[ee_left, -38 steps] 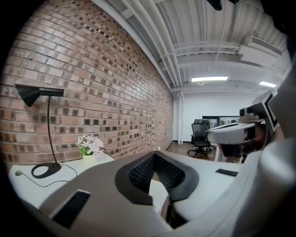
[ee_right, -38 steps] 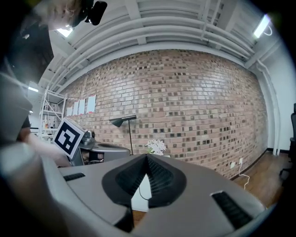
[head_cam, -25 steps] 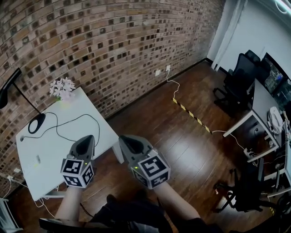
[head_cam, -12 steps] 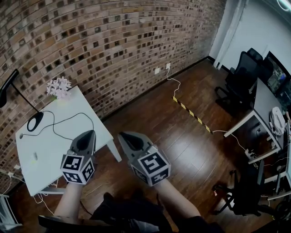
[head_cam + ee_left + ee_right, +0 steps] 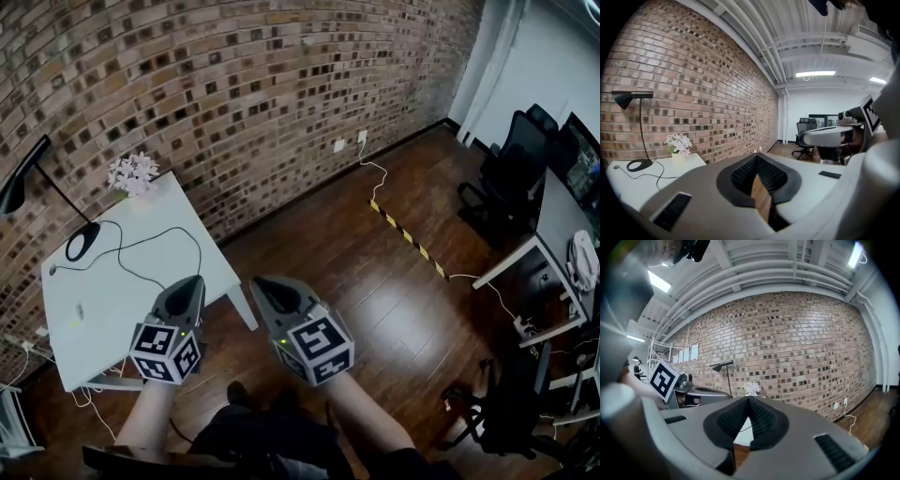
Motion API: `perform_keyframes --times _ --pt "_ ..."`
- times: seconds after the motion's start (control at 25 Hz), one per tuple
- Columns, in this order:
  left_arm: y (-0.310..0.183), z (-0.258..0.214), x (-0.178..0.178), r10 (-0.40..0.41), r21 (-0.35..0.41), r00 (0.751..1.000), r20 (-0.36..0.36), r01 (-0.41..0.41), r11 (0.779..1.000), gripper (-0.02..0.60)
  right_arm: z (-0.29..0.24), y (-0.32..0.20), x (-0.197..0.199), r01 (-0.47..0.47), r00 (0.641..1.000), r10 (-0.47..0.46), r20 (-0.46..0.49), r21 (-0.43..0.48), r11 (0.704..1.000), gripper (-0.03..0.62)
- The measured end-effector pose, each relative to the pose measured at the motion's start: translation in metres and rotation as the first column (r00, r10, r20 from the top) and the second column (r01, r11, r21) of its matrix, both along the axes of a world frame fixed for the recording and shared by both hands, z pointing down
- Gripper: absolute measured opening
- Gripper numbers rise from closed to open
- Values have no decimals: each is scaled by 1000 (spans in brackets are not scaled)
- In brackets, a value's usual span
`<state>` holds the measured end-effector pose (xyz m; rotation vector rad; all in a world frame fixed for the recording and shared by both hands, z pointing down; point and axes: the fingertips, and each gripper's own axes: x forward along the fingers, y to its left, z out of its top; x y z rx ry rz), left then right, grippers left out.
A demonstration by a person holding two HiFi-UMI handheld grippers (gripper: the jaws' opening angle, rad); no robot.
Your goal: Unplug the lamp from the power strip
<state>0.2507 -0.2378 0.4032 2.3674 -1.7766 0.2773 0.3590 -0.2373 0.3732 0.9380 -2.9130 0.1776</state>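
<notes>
A black desk lamp [image 5: 82,242] stands at the far left of a white table [image 5: 141,291], its head [image 5: 19,183] reaching over the table's edge. Its black cord [image 5: 155,242] loops across the tabletop. No power strip shows clearly; white plugs and cables [image 5: 33,339] hang at the table's left end. My left gripper [image 5: 192,280] hovers over the table's near right edge, shut and empty. My right gripper [image 5: 260,281] is beside it over the wooden floor, also shut and empty. The lamp [image 5: 641,131] shows far off in the left gripper view, and the lamp [image 5: 723,365] in the right gripper view.
A small pot of white flowers [image 5: 134,173] stands at the table's far corner against the brick wall [image 5: 234,84]. A wall socket with a white cable [image 5: 361,141], striped floor tape [image 5: 408,242], an office chair [image 5: 511,173] and desks [image 5: 553,244] lie to the right.
The head view has swung a little, so the table and lamp sit slightly further right in it. Both grippers have drifted slightly and stay shut, side by side.
</notes>
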Motion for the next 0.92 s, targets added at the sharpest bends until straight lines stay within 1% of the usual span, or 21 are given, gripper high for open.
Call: perform_keyframes --times 0.2,0.32,0.4,0.48,0.56,0.68,0.92 --pt "-2 0 -1 18 -2 1000 -3 -18 1000 0 2 -3 -7 -7 1000 7 -15 10 1000 -2" --pt "-4 -3 -9 23 3 1000 -4 -23 1000 0 -1 -3 -17 6 1000 -6 -17 6 1000 -2" --pt "-6 -2 -16 23 -6 999 -23 -23 1000 -1 -2 -5 -25 10 1000 -10 -7 4 1000 -2" --pt "-7 1 -19 28 -21 998 -59 -29 999 0 -2 -5 -34 21 1000 -21 11 -10 1000 -2" --pt "-8 0 -24 35 -21 997 -67 -36 999 0 -3 -4 -45 38 999 -38 13 -16 999 -2" --pt "-9 -4 -40 26 -14 998 -60 -27 1000 0 -7 -7 -64 60 998 -60 1 -3 998 -2" --pt "-14 0 -75 2 -42 994 -108 -7 999 -2 -7 -16 -101 78 997 -78 -10 -10 997 -3"
